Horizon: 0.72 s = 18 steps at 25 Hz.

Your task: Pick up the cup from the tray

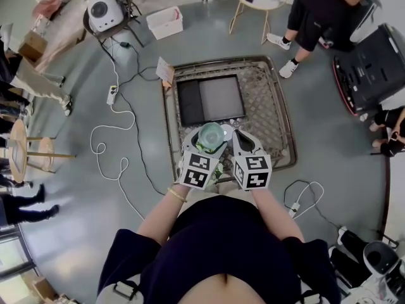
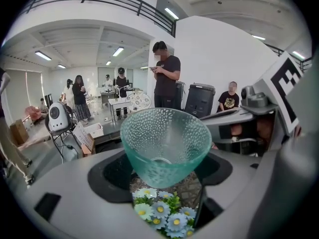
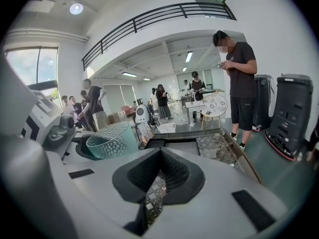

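Observation:
A teal dimpled glass cup (image 1: 212, 135) hangs between the jaws of my left gripper (image 1: 209, 145), which is shut on its sides. In the left gripper view the cup (image 2: 165, 142) stands upright, mouth up and empty, with the gripper (image 2: 166, 158) clasping it low down. Beyond it on the wicker table lies the dark tray (image 1: 211, 99), its surface bare. My right gripper (image 1: 244, 143) sits just right of the cup with its jaws together and nothing in them. The right gripper view shows the gripper (image 3: 160, 169) empty and the cup (image 3: 112, 139) to its left.
The tray rests on a low wicker table (image 1: 273, 109) with a raised rim. A bunch of blue artificial daisies (image 2: 164, 214) lies under the cup. A white cable (image 1: 111, 138) loops over the floor at left. Several people stand around, one (image 1: 319, 11) beyond the table.

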{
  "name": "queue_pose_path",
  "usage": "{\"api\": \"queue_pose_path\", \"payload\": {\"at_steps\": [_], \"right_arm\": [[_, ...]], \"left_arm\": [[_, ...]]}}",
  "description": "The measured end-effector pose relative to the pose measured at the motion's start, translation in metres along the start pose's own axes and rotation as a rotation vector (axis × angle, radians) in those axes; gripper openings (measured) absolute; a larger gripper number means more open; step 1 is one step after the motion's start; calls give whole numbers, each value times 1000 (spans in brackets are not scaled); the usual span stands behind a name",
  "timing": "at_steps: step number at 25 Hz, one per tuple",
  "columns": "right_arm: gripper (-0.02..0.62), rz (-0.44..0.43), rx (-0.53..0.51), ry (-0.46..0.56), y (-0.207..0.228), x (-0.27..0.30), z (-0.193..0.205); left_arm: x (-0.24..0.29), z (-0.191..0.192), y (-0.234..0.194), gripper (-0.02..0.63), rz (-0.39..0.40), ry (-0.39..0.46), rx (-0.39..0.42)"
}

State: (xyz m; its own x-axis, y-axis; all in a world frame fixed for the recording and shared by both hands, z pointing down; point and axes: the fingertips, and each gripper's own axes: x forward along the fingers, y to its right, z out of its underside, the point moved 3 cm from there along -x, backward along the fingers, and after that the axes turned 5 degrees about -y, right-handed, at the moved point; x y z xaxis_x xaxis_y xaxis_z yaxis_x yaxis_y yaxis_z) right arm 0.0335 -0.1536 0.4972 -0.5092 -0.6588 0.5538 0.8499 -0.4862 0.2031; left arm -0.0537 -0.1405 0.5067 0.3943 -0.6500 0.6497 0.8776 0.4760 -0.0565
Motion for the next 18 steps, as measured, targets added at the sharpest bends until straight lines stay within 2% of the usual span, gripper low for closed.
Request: {"api": "queue_pose_path", "payload": {"at_steps": [18], "right_arm": [[9,6,3,-7,-5,-11,6]], "left_arm": [[-6,-3,5,370,2,10,15]]}}
